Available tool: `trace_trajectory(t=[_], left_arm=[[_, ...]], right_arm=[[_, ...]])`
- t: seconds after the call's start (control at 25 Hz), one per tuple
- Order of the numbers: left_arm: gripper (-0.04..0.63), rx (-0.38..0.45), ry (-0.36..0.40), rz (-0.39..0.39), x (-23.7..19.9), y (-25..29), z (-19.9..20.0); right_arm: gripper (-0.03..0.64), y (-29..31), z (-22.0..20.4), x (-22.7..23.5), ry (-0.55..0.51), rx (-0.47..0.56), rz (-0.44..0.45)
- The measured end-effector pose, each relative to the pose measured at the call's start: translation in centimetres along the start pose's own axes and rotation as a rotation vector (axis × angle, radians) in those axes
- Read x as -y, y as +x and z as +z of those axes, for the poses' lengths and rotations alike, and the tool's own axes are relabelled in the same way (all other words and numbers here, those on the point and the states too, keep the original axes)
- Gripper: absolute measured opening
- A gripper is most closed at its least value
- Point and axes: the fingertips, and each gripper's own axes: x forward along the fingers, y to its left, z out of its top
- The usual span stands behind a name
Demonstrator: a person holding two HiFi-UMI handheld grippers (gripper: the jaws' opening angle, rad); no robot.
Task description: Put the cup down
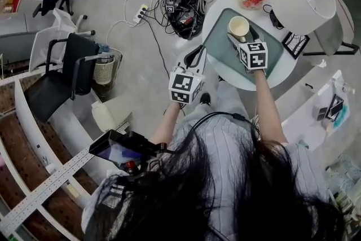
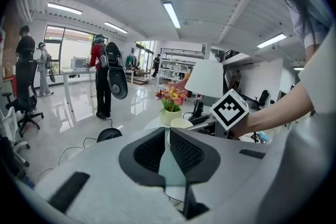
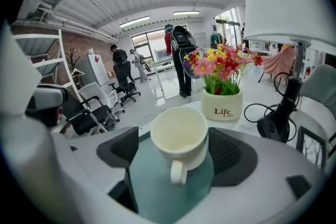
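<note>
Right gripper view puts the cream cup (image 3: 179, 136) squarely between the jaws of your right hand-held gripper (image 3: 177, 140). The jaws are closed against its sides, the handle faces back toward you and the mouth is empty. The cup sits over the far part of the teal mat (image 3: 152, 186), toward the far edge of the round white desk (image 1: 221, 7). No view shows whether its base touches the mat yet.

Lower it straight and level until the base seats, then part the jaws evenly and back off along the handle's line, so that neither pad drags the rim. Keep clear of the flower pot (image 3: 222, 105) just beyond.

Your left hand-held gripper (image 2: 167, 136) is closed on nothing, off the desk's left edge.

Count one cup, one mat, one flower pot, one lamp (image 1: 304, 3) and two hand-held grippers.
</note>
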Motion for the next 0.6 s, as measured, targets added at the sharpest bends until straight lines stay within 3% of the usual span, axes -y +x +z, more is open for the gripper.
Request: trace_trajectory(t=[0.6], left_arm=[[0.018, 0.071, 0.034, -0.047, 2.4, -5.4, 0.6]], right_arm=[[0.388, -9.4, 3.0, -7.8, -0.020, 0.199, 0.036]])
